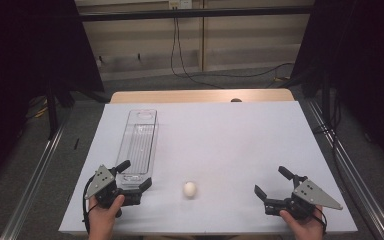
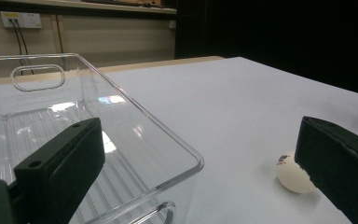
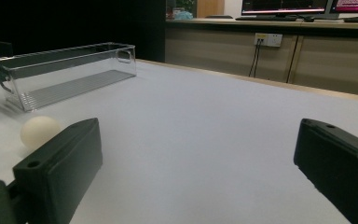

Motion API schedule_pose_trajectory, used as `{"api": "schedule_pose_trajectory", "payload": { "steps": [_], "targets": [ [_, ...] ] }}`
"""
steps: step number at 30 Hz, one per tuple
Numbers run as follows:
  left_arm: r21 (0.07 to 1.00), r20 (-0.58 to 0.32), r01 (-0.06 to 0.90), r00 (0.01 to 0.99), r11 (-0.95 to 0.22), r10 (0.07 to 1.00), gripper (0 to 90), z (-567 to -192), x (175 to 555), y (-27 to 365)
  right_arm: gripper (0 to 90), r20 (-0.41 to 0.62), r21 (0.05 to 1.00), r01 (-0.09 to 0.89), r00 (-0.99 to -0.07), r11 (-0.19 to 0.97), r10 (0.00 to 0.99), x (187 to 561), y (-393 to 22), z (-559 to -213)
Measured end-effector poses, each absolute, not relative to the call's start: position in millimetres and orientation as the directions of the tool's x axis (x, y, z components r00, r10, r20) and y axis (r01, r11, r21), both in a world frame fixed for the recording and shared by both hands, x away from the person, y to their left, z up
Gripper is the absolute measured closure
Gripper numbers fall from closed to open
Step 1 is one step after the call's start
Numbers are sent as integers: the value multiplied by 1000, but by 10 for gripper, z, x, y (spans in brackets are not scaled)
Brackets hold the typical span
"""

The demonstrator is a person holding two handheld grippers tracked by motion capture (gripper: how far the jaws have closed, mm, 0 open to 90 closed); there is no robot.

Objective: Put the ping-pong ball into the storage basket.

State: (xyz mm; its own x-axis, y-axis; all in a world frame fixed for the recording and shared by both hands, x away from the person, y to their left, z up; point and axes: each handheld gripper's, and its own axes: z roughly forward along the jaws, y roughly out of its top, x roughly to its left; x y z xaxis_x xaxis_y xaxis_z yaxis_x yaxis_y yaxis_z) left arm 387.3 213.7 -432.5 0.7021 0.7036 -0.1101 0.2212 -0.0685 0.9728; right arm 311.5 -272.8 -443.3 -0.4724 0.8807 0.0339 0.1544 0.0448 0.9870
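1. Table: white sheet over a wooden top, whose bare edge shows along the far side in the high view.
2. Clear plastic bin: long, narrow, ribbed floor, a cut-out handle at each end. It lies in the left half of the high view, running from the upper centre-left down toward the lower left. Nothing can be seen inside it.
3. Egg: small, whitish, on the sheet in the lower centre of the high view, just right of the bin's near end and apart from it. A faint printed mark shows on it in the left gripper view.
4. Left gripper: lower left of the high view, held by the left hand. Jaws wide apart, holding nothing. They straddle the bin's near end; whether either jaw touches the plastic I cannot tell. In the left gripper view the bin fills the left half, with one jaw in front of its interior and the other at right, partly covering the egg.
5. Right gripper: lower right of the high view, held by the right hand. Jaws spread wide, empty, well apart from the egg.
6. Right gripper view: egg at lower left, just behind the left-side jaw; bin at upper left, farther back.
7. Background: dark curtains either side, cables on the floor, wall sockets, monitors at the top right of the right gripper view.
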Motion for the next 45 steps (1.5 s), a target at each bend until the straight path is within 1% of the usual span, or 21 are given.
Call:
{"api": "schedule_pose_trajectory", "payload": {
  "steps": [4,5,6,7,9,10,11,12,13,16,18,19,20,21,23,26,28,30,35,39,45],
  "targets": [
    [974,-100,215,707,-77,701,17,-4307,3878,2103,6,30,987,152,-480,49,877,3106,-2728,-4433],
    [973,-82,208,718,-101,691,17,-4302,3882,2111,6,30,987,152,-480,49,877,3106,-2728,-4433],
    [973,-101,218,712,-81,695,17,-4300,3881,2085,7,30,987,153,-481,50,876,3104,-2727,-4431],
    [972,-82,210,719,-103,690,16,-4295,3886,2089,7,28,987,154,-484,54,874,3100,-2728,-4430],
    [970,-80,214,725,-113,684,17,-4287,3887,2070,7,27,987,151,-483,53,875,3100,-2724,-4429],
    [973,-97,214,721,-87,686,17,-4288,3890,2046,7,27,987,152,-484,54,874,3099,-2722,-4429],
    [972,-82,211,727,-108,682,16,-4282,3892,2050,7,25,987,150,-486,55,874,3100,-2722,-4429],
    [972,-90,215,723,-98,685,17,-4280,3894,2034,7,26,987,150,-483,53,875,3101,-2719,-4429],
    [971,-80,212,723,-110,686,17,-4271,3897,2032,7,27,987,151,-484,53,874,3101,-2717,-4429],
    [972,-95,216,719,-91,688,16,-4260,3896,1986,7,25,987,148,-493,56,870,3100,-2719,-4424],
    [969,-72,212,736,-128,673,17,-4247,3905,1993,7,23,988,146,-493,56,870,3100,-2721,-4423],
    [971,-93,217,729,-100,678,16,-4244,3902,1964,7,23,988,146,-490,57,871,3100,-2720,-4424],
    [969,-77,214,733,-121,676,16,-4234,3901,1965,7,23,988,146,-490,56,871,3099,-2720,-4424],
    [970,-93,220,728,-103,680,16,-4229,3901,1942,7,21,988,144,-489,57,872,3099,-2719,-4424],
    [968,-80,219,734,-123,674,17,-4210,3906,1937,7,21,988,144,-489,57,872,3099,-2718,-4424],
    [968,-95,226,736,-112,670,16,-4178,3910,1904,8,21,988,144,-489,57,872,3094,-2719,-4423],
    [965,-77,225,741,-138,667,16,-4158,3918,1889,8,25,988,145,-486,52,874,3093,-2716,-4422],
    [966,-86,227,739,-127,668,16,-4152,3919,1845,8,26,988,145,-490,52,872,3091,-2719,-4420],
    [960,-77,233,753,-154,654,16,-4131,3930,1782,8,21,989,139,-488,54,873,3090,-2715,-4419],
    [956,-105,257,754,-144,648,16,-4129,3943,1713,8,20,989,140,-497,57,868,3090,-2710,-4422],
    [951,-98,261,767,-168,634,16,-4122,3957,1655,8,22,989,140,-499,56,867,3090,-2709,-4421]
  ]
}}
